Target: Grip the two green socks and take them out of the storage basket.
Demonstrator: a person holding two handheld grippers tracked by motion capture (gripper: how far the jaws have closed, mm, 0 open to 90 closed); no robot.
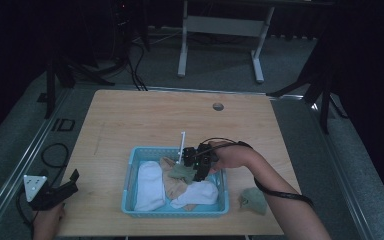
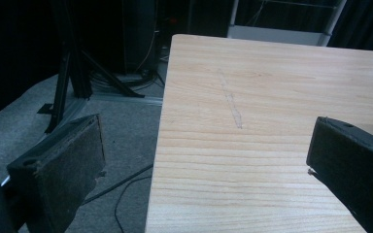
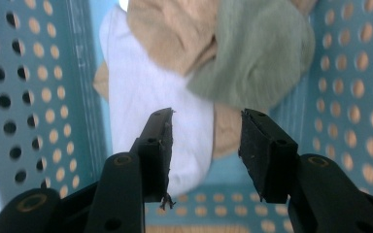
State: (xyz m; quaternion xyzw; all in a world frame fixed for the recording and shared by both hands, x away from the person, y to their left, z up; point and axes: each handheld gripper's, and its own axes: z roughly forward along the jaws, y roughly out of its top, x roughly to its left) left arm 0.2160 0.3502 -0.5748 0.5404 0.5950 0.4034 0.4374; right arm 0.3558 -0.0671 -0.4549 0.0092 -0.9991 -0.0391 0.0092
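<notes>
At the table's left edge the left gripper point(image 1: 55, 192) rests with its jaws wide apart and nothing between them; its own view looks along the bare light wooden tabletop point(image 2: 272, 121) and the grey carpet beside it. In the middle sits the blue perforated plastic basket point(image 1: 131, 170), holding two white socks point(image 1: 147, 185), one tan sock point(image 1: 172, 182) and one grey-green sock point(image 1: 181, 171). The right gripper point(image 1: 200, 167) hangs over the basket's right side, just above that grey-green sock, jaws partly open and gripping nothing. Its own view looks straight down, with the socks beyond its tips point(image 3: 206, 131). The high view adds a second grey-green sock point(image 1: 253, 200) lying on the table right of the basket.
</notes>
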